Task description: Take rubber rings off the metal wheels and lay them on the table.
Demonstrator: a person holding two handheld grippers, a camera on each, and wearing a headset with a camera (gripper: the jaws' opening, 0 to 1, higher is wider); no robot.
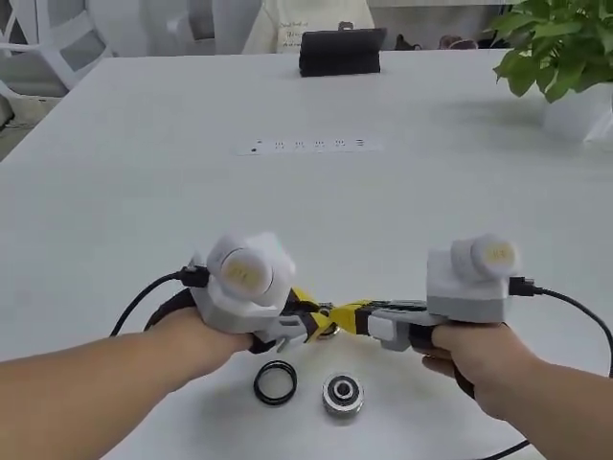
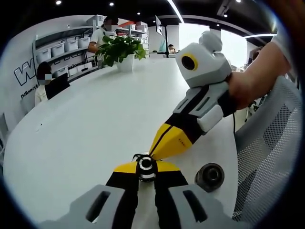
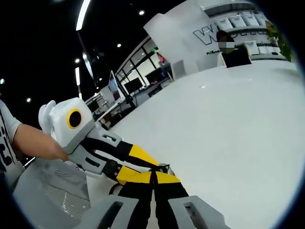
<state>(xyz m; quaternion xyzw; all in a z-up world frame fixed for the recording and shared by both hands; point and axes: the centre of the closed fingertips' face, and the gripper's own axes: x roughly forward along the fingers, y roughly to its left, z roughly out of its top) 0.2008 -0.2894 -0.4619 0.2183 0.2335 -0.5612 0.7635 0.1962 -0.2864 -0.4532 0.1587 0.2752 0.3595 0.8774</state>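
My left gripper [image 2: 145, 169] is shut on a small metal wheel [image 2: 146, 163] that carries a black rubber ring, held just above the white table [image 1: 316, 201]. My right gripper [image 2: 154, 151] comes in from the right, its yellow jaws shut at the wheel's rim on the ring. In the head view the left gripper [image 1: 319, 322] and the right gripper [image 1: 338, 316] meet tip to tip near the table's front edge. A loose black rubber ring [image 1: 275, 383] lies flat on the table below them. Beside it stands a bare metal wheel [image 1: 342, 395], also seen as the second wheel [image 2: 209, 176].
A potted plant [image 1: 557, 48] stands at the far right, and a black stand [image 1: 340, 53] sits at the far edge. A flush socket strip [image 1: 306, 146] lies mid-table. Black cables [image 1: 144, 299] trail from both grippers. A mesh chair [image 2: 267, 157] is behind the front edge.
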